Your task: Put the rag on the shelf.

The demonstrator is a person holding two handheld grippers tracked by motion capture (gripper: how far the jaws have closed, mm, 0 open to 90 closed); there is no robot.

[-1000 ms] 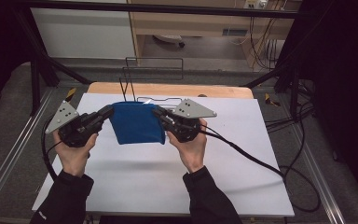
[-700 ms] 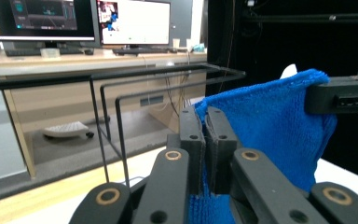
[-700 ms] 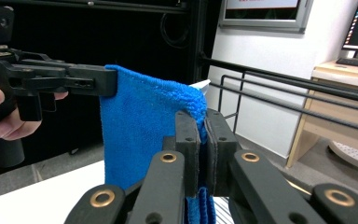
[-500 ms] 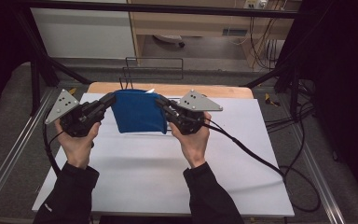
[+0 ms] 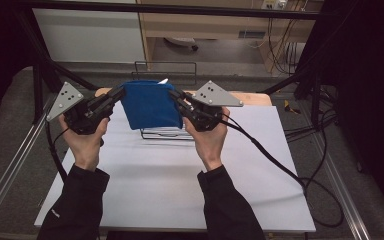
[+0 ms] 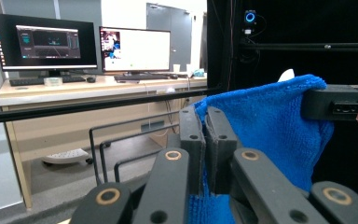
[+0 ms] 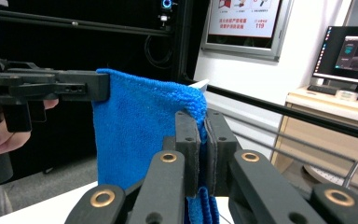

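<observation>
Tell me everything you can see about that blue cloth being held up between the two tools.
The blue cloth looks like soft, fuzzy terry or microfibre, plain bright blue, seemingly folded double. It hangs in the air above the white table, stretched along its top edge and drooping freely below. The left gripper pinches one top corner, the right gripper the other, both jaws shut on the fabric. A small white tag sticks up at the top edge. A wire rack stands just behind and below.

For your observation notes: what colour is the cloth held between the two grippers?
Plain bright blue cloth, clearest in the right gripper view.
</observation>
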